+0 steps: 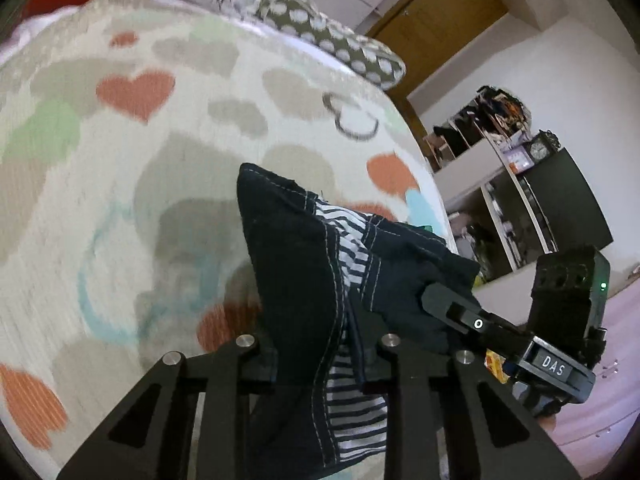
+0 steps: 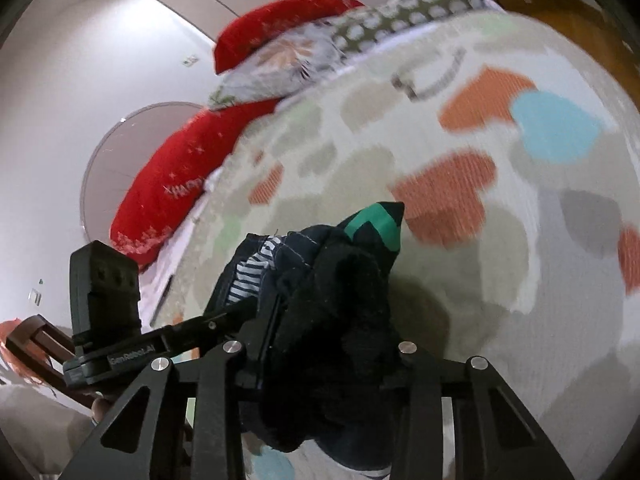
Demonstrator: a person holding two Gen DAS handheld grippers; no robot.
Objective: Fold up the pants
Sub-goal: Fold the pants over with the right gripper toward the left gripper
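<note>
Hanging bunched between the two grippers above the bed (image 1: 168,184), the pants (image 1: 296,264) are dark cloth with pale stitching and a striped lining showing at the seams; a green patch shows on a raised corner in the right wrist view. They look soft, light and floppy, so I judge they will sag and twist wherever they are not held, and are in no way fragile. The left gripper (image 1: 320,356) has its jaws pinched on a thick fold of the dark cloth, and the right gripper (image 2: 324,344) is likewise pinched on a wad of it, fabric filling the gap in each. For a tidy fold, better holds would be the waistband corners or the hems, since a mid-cloth bunch leaves the legs uneven; I cannot tell which part each now holds. Readable writing: "DAS" on a small plate on the right gripper as seen from the left wrist, a maker's mark, partly legible, on the left gripper's body, and "HAPPY" on the red pillow (image 2: 176,184).
</note>
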